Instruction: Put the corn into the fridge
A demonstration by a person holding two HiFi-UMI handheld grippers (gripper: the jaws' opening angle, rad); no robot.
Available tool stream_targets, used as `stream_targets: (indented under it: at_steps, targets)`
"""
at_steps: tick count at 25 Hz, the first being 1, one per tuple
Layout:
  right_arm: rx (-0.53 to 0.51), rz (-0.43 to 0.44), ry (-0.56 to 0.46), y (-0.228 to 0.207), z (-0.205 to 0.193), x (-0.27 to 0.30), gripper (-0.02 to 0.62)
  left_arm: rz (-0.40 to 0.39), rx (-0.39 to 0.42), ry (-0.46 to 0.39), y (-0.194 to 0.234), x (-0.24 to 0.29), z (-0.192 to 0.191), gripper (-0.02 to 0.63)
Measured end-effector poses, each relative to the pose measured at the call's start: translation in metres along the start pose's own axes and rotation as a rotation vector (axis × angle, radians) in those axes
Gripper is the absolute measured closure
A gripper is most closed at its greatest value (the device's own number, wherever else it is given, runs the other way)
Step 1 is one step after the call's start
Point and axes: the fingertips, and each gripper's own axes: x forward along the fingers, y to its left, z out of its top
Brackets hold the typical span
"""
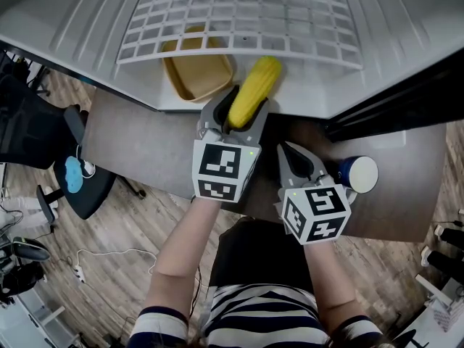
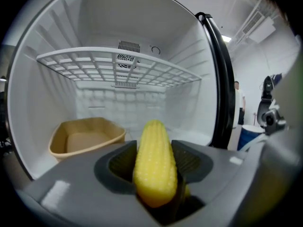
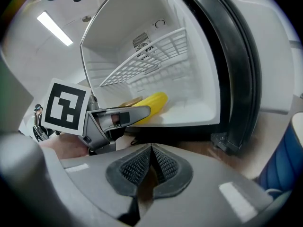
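The left gripper point(image 1: 241, 107) is clamping the corn point(image 1: 255, 89) by its lower end, both pads pressing on the cob's sides. The rest of the cob is sticking out well ahead of the jaws, over the threshold of the open fridge point(image 1: 80, 20). Ahead of this gripper and a little to its left, a tan tub point(image 1: 196, 75) is sitting on the fridge floor. Above and beyond the jaws, a white wire shelf point(image 1: 239, 17) is spanning the compartment. Whether the cob's tip is touching the fridge floor cannot be told.

The right gripper point(image 1: 291, 152) is hanging just to the right of the left one and slightly behind it, outside the fridge. Its jaws are lying together with nothing between them, pointing toward the fridge's dark lower edge. From its own view, the other gripper is showing ahead and to the left (marker cube and yellow cob both plain to see). Just to its right, a blue cup with a white lid point(image 1: 360, 172) is standing on the brown table point(image 1: 138, 147).
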Motion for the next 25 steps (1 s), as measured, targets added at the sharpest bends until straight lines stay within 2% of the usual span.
stream_targets:
  at_steps: [15, 25]
  targets:
    - [0.003, -0.004, 0.006, 0.000, 0.000, 0.003, 0.603, -0.015, 0.005, 0.004, -0.002, 0.003, -0.006, 0.606]
    - [-0.002, 0.004, 0.013, 0.001, -0.003, 0.004, 0.603, 0.018, -0.007, 0.028, -0.002, 0.012, -0.003, 0.606]
